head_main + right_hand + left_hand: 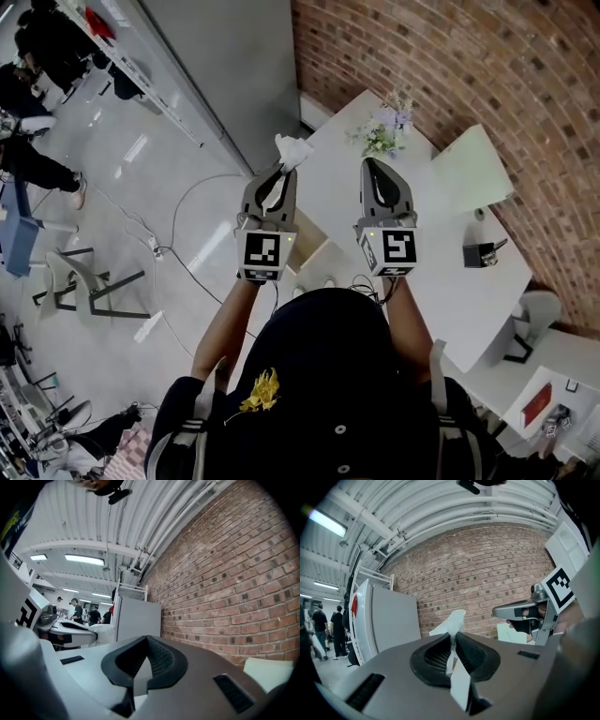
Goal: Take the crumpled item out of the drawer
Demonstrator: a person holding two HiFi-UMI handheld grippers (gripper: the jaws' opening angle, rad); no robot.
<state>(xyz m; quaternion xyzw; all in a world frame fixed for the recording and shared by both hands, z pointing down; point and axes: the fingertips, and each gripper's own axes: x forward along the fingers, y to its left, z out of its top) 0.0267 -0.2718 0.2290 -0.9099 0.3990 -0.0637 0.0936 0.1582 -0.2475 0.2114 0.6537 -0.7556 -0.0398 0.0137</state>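
Crumpled item (292,150), a wad of white paper or tissue, is clamped in the left gripper (278,174), whose jaws are clenched on it. In the left gripper view the white strip (453,620) runs between the dark pads and flares out past the tips, so its long axis follows the line the gripper points along, away from the person toward the brick wall (487,569). In the head view the wad hangs in the air over the far-left edge of the white table (450,281), touching nothing but the jaws. It is judged to be already clear of the drawer: the pale wooden opening (314,251) below and nearer the person, between the two grippers, looks like that drawer, though its inside cannot be seen. The right gripper (371,165) is held level just to the right of the left one, pointing the same way. In its own view the jaws (147,641) are pressed together with nothing between them. A small vase of flowers (380,136) stands on the table beyond it. The relation that matters for any set-down is that bare tabletop lies to the right of and below the held wad. The left gripper alone carries it, and the right is the nearer one to that open surface.
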